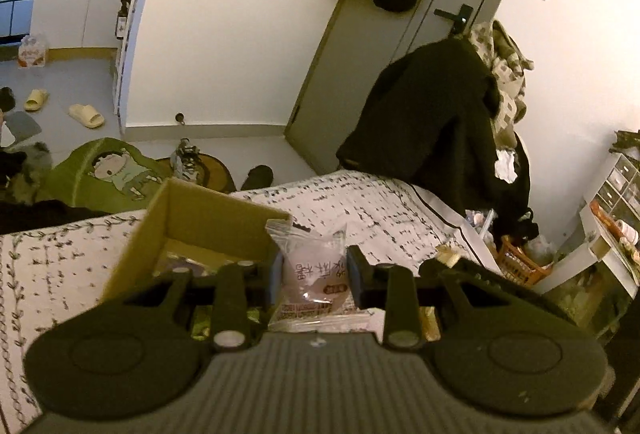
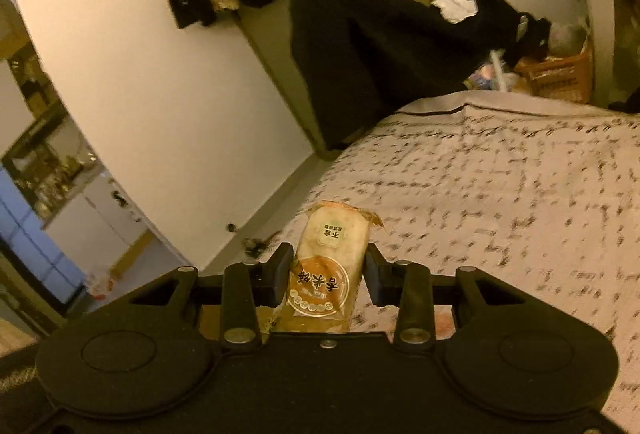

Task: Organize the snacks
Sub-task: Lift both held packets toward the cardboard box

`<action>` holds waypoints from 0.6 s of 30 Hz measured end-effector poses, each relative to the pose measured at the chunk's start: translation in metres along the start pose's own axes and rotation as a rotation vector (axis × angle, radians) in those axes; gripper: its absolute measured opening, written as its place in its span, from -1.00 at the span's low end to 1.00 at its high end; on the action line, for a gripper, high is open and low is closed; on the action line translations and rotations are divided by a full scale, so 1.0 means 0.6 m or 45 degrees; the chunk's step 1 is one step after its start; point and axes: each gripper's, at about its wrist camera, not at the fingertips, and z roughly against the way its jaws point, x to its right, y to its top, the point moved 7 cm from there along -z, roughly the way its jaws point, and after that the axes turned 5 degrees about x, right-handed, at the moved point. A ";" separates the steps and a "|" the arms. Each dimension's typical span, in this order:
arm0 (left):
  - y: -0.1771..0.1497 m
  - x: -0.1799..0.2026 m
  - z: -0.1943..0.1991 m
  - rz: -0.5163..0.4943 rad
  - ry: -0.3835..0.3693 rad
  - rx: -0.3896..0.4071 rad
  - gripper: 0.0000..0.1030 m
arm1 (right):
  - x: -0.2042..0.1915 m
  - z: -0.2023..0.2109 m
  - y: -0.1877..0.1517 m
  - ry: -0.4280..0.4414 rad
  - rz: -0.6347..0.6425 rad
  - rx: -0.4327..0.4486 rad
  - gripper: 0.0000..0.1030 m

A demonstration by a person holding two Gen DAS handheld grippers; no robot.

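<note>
your left gripper [image 1: 314,268] pinches a pale pink snack packet [image 1: 312,274], just right of the open cardboard box [image 1: 192,222] on the patterned bedspread [image 1: 380,201]. your right gripper [image 2: 330,274] clamps an orange cracker packet [image 2: 328,266] above the bed. you look mid-carry; next, i'd judge, bring both over the box and let go.

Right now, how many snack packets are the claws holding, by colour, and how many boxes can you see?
Pinkish snack packet, in the left claw: 1
Orange-brown snack packet, in the right claw: 1
Cardboard box on the bed: 1
Total: 3 things (2 held packets, 1 box). What lies inside the box is too blurred to count.
</note>
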 end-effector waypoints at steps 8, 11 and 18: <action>0.033 -0.057 0.028 0.007 0.033 0.036 -0.39 | -0.068 0.014 -0.020 0.121 -0.001 0.014 -0.27; 0.049 -0.079 0.036 0.004 0.045 0.052 -0.39 | -0.092 0.014 -0.039 0.166 -0.002 -0.004 -0.27; 0.066 -0.108 0.046 -0.063 0.032 0.052 -0.38 | -0.135 0.010 -0.071 0.242 0.130 -0.073 -0.27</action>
